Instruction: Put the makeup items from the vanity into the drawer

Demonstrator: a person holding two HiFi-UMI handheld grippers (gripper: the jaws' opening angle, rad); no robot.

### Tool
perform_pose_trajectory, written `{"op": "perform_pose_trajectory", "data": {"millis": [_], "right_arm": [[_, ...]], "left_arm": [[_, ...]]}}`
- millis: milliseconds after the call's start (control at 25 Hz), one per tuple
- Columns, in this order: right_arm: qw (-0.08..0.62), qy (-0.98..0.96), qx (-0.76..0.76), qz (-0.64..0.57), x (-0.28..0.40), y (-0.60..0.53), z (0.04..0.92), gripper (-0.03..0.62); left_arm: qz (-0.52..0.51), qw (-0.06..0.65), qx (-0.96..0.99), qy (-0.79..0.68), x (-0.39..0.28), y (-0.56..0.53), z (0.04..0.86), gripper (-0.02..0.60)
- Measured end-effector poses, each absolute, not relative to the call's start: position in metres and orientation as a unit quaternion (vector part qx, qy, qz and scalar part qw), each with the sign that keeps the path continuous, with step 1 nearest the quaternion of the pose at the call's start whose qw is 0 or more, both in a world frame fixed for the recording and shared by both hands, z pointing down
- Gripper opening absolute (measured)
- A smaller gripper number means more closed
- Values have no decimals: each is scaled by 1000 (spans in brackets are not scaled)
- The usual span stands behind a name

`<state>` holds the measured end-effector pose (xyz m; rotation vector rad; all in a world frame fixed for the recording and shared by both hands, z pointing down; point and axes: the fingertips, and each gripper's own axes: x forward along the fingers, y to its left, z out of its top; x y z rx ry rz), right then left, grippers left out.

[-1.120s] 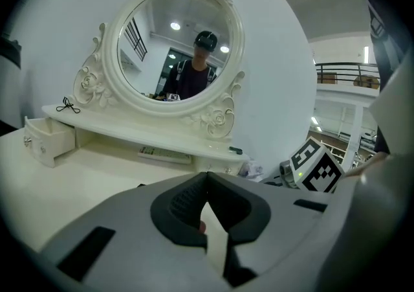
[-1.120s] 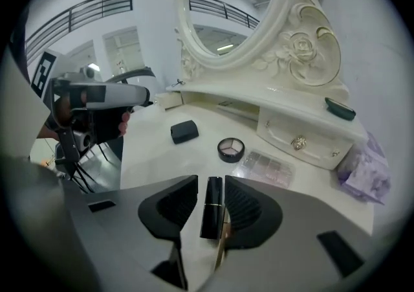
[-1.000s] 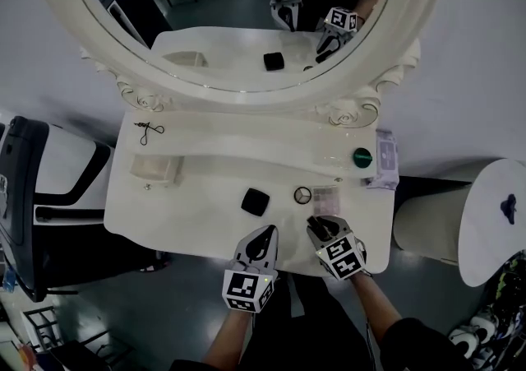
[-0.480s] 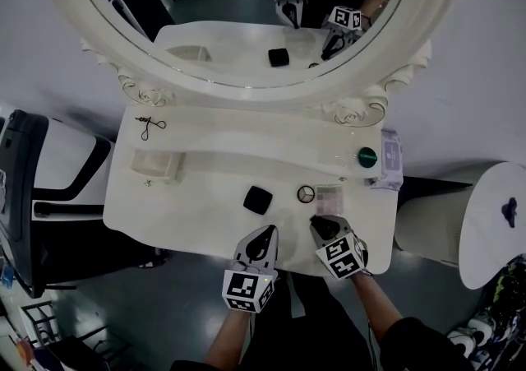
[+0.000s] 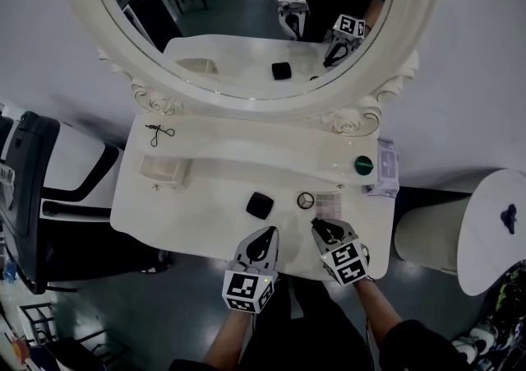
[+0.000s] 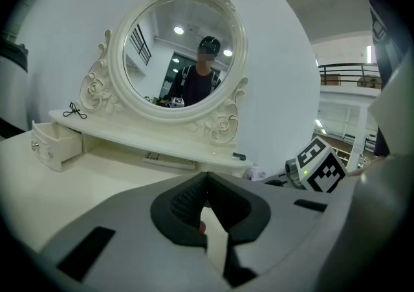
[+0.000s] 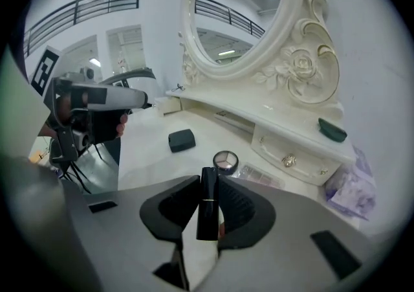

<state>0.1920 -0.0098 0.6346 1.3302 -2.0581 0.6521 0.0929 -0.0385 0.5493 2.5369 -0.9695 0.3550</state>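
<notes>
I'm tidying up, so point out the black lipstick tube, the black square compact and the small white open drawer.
black lipstick tube [image 7: 207,203], right gripper view, middle of its barrel
black square compact [image 5: 260,204], head view, centre of its lid
small white open drawer [image 5: 164,181], head view, its front wall

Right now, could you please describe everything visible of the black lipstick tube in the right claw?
The lipstick tube is a slim, glossy black stick with a thin pale band around its middle, apparently plastic and closed. The right claw clamps it from both sides, lengthwise along the jaws, its far end poking past them, over the front of the vanity top.
</notes>
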Motion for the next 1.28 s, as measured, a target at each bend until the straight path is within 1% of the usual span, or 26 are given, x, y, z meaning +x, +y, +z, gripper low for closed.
{"op": "perform_pose_trajectory", "data": {"millis": [400, 840, 1000, 1280], "right_arm": [[206, -793, 538, 198, 195, -14, 545, 104], [85, -811, 571, 95, 188, -9, 446, 104], [64, -814, 571, 79, 184, -6, 434, 104], [55, -823, 560, 74, 178, -7, 431, 104]], "left_arm": [[95, 154, 919, -350, 100, -39, 486, 15], [68, 121, 925, -354, 100, -22, 445, 15], [59, 113, 923, -364, 94, -20, 437, 15], [48, 109, 914, -389, 81, -23, 431, 15]]}}
